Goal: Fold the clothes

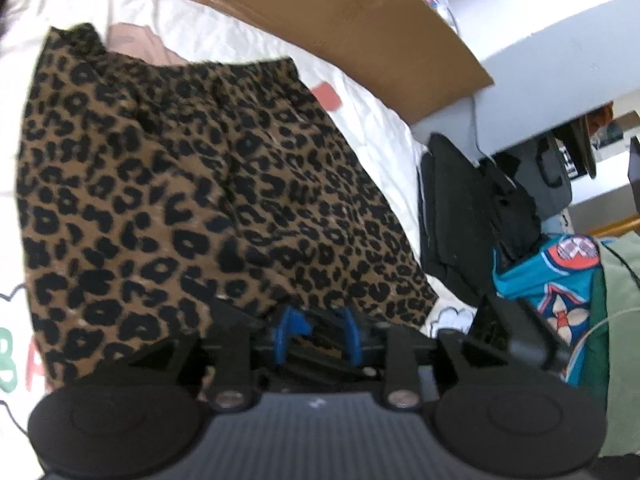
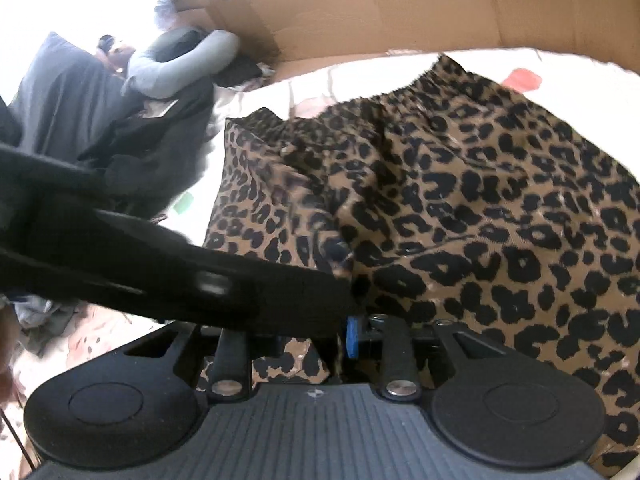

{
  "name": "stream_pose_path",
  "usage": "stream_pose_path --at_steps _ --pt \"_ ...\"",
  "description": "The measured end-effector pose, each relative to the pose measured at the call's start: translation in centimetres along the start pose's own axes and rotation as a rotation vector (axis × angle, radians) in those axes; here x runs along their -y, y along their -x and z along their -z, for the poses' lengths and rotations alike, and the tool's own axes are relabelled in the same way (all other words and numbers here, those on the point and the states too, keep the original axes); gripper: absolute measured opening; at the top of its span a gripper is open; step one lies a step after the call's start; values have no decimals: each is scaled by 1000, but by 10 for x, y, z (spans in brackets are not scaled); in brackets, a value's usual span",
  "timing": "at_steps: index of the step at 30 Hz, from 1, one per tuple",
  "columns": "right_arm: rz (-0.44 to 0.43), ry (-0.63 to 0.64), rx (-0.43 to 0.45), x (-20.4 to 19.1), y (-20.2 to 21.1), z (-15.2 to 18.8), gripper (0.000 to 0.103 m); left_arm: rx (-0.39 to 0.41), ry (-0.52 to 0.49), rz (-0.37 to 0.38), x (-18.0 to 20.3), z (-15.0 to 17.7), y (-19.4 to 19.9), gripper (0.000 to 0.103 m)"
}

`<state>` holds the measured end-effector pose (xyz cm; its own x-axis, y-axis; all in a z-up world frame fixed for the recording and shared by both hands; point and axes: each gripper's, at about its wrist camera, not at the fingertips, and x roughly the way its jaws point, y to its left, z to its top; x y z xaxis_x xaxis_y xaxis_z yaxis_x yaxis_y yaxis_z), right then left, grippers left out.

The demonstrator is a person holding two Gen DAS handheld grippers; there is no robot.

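The leopard-print garment [image 1: 192, 184] lies spread on the white bed [image 1: 372, 128], its near hem hidden under both tools: the left hand-held gripper [image 1: 316, 336] stands parted over it, and whether the right hand-held gripper [image 2: 320, 344], half masked by a black bar, pinches the cloth I cannot tell.

left gripper [image 1: 316, 332]: jaws parted, tilted down | right gripper [image 2: 320, 344]: jaws narrowly parted, tilted down
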<state>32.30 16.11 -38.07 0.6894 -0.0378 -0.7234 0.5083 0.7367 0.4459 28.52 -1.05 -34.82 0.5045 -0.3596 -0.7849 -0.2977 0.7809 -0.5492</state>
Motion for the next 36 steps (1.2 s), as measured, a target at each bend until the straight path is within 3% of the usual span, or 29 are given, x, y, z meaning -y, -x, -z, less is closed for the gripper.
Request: stream_pose_path --at_steps 8,10,11,15,25,36 --pt "10 -89 -18 22 -14 -6 30 66 117 -118 -52 -3 24 39" --pt "9 -96 -20 24 -13 -8 21 70 151 -134 -64 0 28 39" --pt "8 -97 -21 26 -12 -10 2 72 160 -145 -69 1 30 39" --pt "-5 -98 -22 28 -2 -16 2 72 164 -195 -85 7 33 39" --pt "-13 -80 36 34 53 -42 2 52 145 -219 -98 17 35 39" --pt "122 -151 108 71 101 -43 2 -5 131 -238 -97 31 23 39"
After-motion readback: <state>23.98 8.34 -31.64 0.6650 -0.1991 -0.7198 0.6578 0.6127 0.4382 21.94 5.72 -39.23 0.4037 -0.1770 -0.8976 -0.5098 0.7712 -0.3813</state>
